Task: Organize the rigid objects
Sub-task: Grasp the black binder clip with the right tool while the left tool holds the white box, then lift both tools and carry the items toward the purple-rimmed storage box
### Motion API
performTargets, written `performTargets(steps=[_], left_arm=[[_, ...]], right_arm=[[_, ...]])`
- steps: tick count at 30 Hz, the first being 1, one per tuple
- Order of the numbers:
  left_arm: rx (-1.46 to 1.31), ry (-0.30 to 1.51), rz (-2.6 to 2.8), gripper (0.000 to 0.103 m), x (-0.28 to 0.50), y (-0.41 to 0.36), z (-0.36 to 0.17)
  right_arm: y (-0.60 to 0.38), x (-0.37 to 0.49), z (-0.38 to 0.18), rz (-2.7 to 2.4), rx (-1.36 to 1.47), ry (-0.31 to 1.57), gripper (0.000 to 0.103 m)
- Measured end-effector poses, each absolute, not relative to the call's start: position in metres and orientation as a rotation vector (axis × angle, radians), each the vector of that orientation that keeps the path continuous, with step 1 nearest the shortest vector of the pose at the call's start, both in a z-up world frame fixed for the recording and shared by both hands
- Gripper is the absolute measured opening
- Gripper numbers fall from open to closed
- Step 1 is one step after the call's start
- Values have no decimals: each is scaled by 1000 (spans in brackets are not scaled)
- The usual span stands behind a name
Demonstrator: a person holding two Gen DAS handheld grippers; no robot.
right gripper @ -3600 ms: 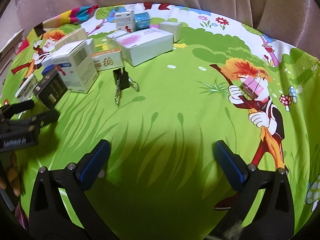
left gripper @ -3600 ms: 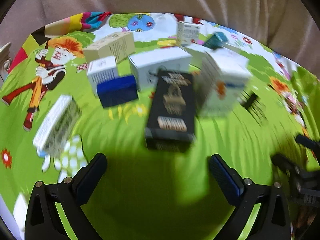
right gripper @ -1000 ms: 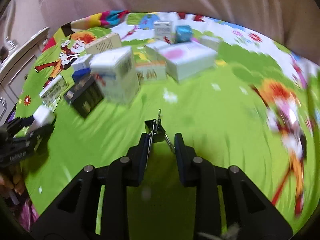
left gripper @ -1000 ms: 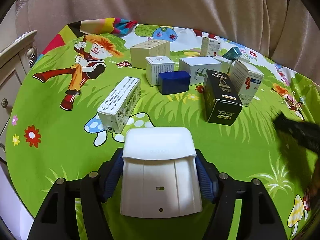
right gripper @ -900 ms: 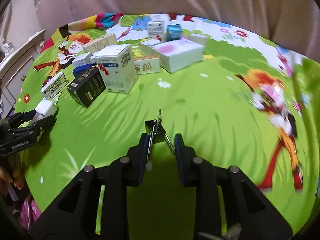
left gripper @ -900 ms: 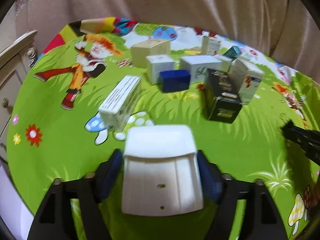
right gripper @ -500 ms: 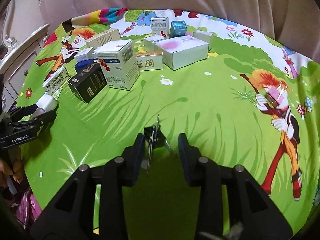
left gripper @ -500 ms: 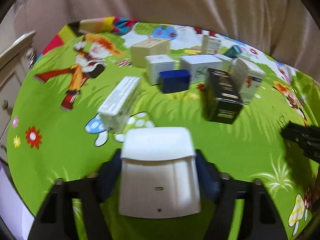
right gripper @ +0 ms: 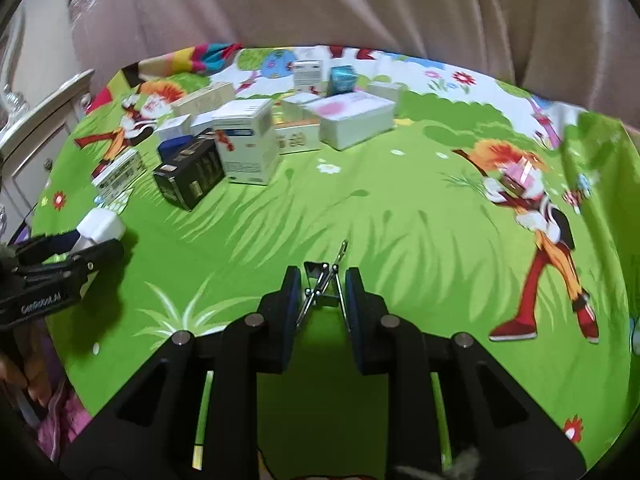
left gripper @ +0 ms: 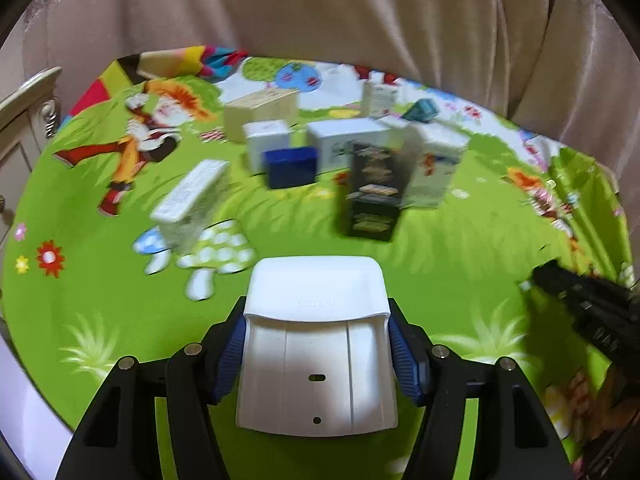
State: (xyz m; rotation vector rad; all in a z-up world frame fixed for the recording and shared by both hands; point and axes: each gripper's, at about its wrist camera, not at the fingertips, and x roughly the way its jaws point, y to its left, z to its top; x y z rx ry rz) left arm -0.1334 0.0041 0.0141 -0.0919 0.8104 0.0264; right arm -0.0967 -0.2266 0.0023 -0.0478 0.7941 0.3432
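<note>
the left claw clamps a white ribbed plastic case; the right claw, jaws just closing narrow, pinches a black metal binder clip. the cluster of cardboard boxes lies ahead on the green cartoon-print table, nearer the left claw.

The cloth on the counter is showing bright green grass with cartoon children in orange hair and red trousers, white flowers and spotted mushrooms; its far edge is carrying yellow, pink and blue stripes. The left hand-held gripper is black with blue pads and is gripping a plain white plastic piece. The right hand-held gripper, also black with blue pads, is gripping a black binder clip with silver handles. Behind are standing a black box with gold print, a dark blue box, a teal box and a white box with a pink patch. The curtain is looking pale beige.
</note>
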Motion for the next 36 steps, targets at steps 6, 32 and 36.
performTargets(steps=[6,32,36], left_arm=[[-32,690,-25,64,-139,-27,60],[-30,-18,-8,64,-253,-58,231],[-46,-98,20,64,-284,-46,245]], right_arm=[[-239,-105,32,328,10,725,27],[-243,-264,231,198,-37,-145,27],[-235,-290,246,216,-54,-205,27]])
